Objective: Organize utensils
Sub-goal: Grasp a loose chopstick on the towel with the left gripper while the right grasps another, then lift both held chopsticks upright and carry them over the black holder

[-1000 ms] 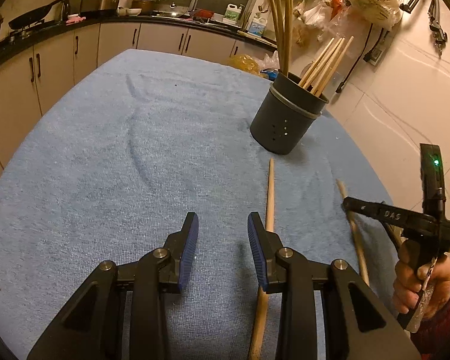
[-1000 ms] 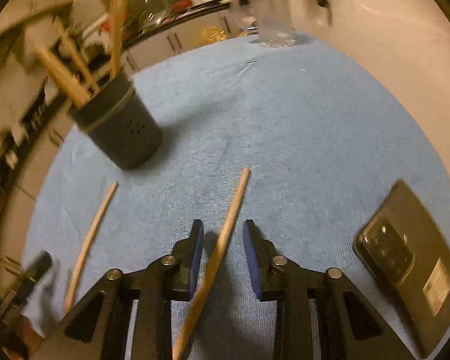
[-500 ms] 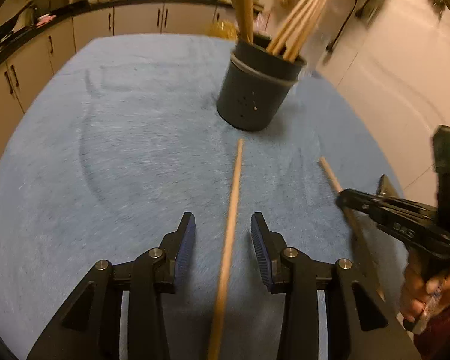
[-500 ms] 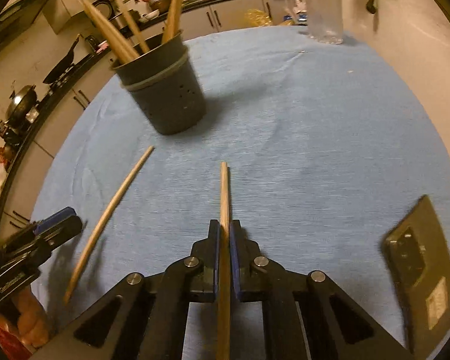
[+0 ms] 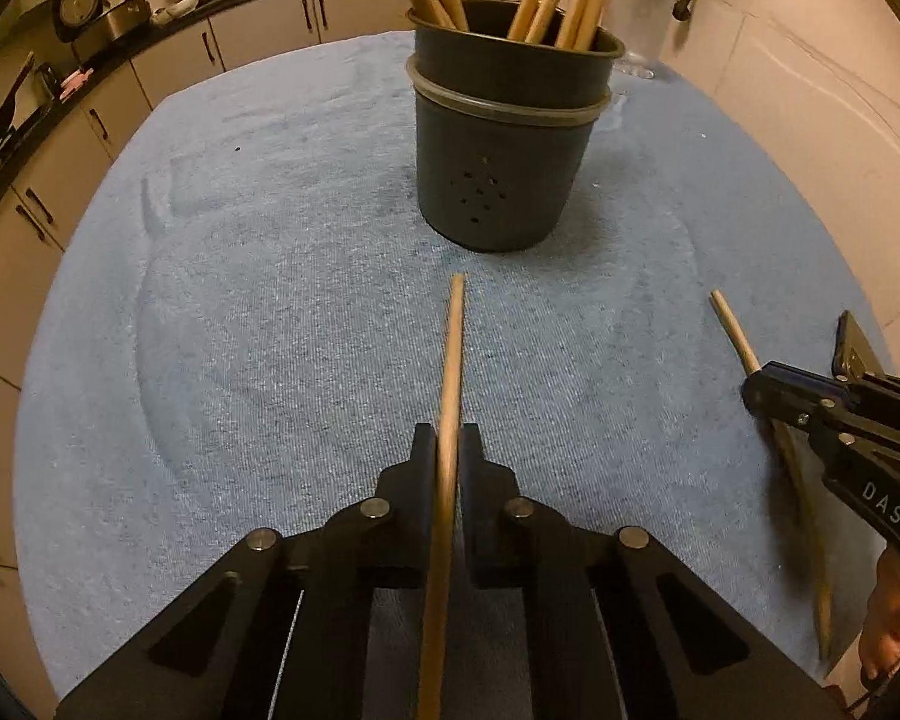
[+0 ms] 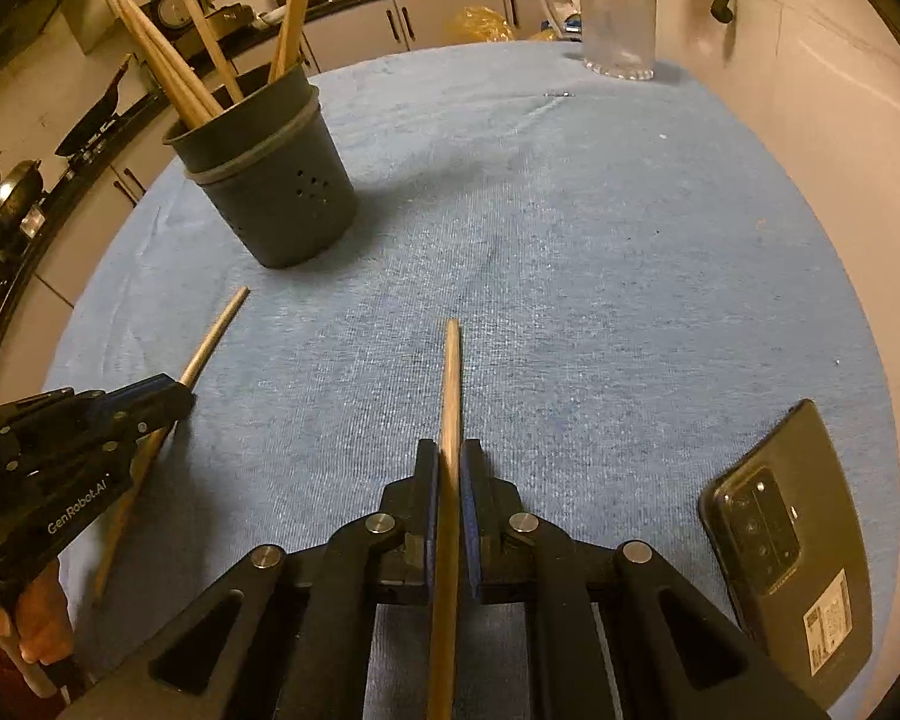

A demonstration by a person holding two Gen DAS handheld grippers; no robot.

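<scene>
Pick-up step looks done: left gripper (image 5: 448, 450) and right gripper (image 6: 448, 468) are each clamped on a wooden chopstick (image 5: 450, 372) (image 6: 450, 396), just above the blue cloth (image 5: 270, 300); next, tip both into the dark holder (image 5: 498, 138).

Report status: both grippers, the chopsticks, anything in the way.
Left gripper shut on one chopstick. Right gripper shut on another chopstick. Holder ahead, upright. Phone off to the right, not blocking.

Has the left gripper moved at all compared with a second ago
Yes. The left gripper has shifted toward the dark utensil holder, which now looms larger and dead ahead, and its jaws have shut on the wooden stick.
</scene>
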